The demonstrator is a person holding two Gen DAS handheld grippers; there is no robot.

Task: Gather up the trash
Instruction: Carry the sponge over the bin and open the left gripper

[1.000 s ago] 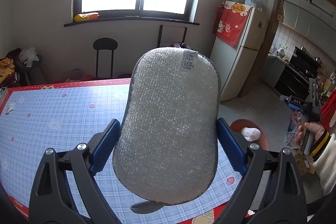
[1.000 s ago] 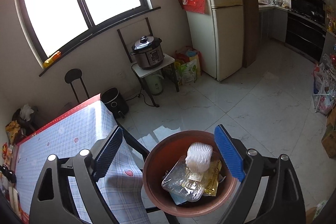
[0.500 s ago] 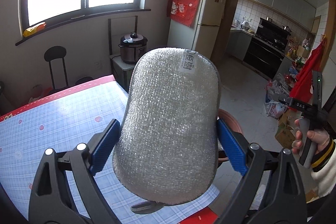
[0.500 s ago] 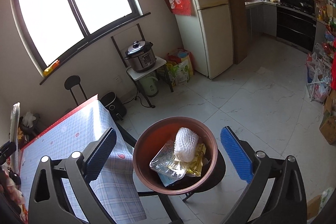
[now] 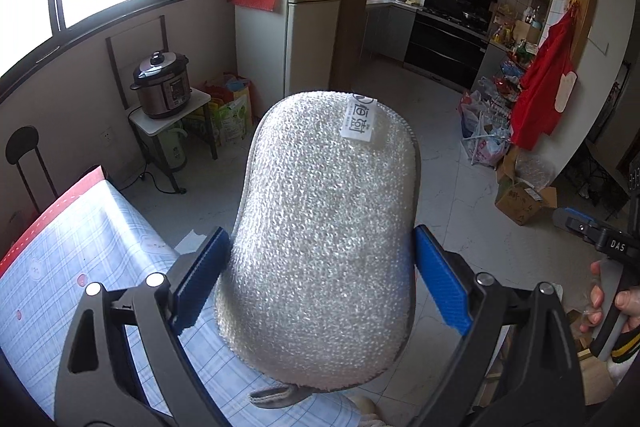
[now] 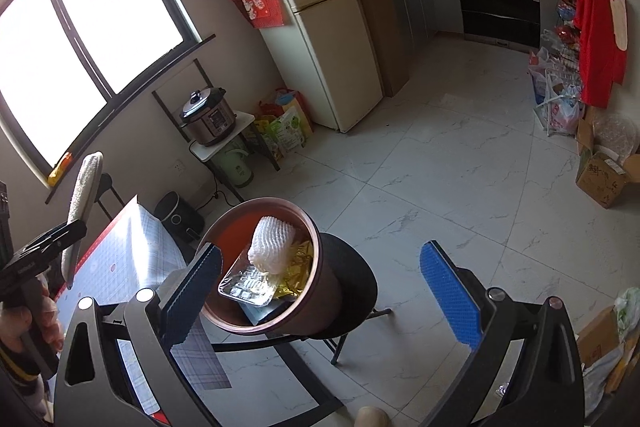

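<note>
mostly done, i judge: the brown bin [image 6: 276,267] on the stool beside the table [image 6: 132,251] already holds a foil tray, gold wrapper and white foam net [image 6: 272,241]. my left gripper [image 5: 320,283] clamps a grey scrub pad [image 5: 324,227]; my right gripper [image 6: 320,295] gapes wide, empty.

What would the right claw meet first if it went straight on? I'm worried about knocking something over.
Probably the bin on the stool. It sits just ahead, towards the left pad of the open right claw, with bare floor to its right. Depth is unclear.
</note>
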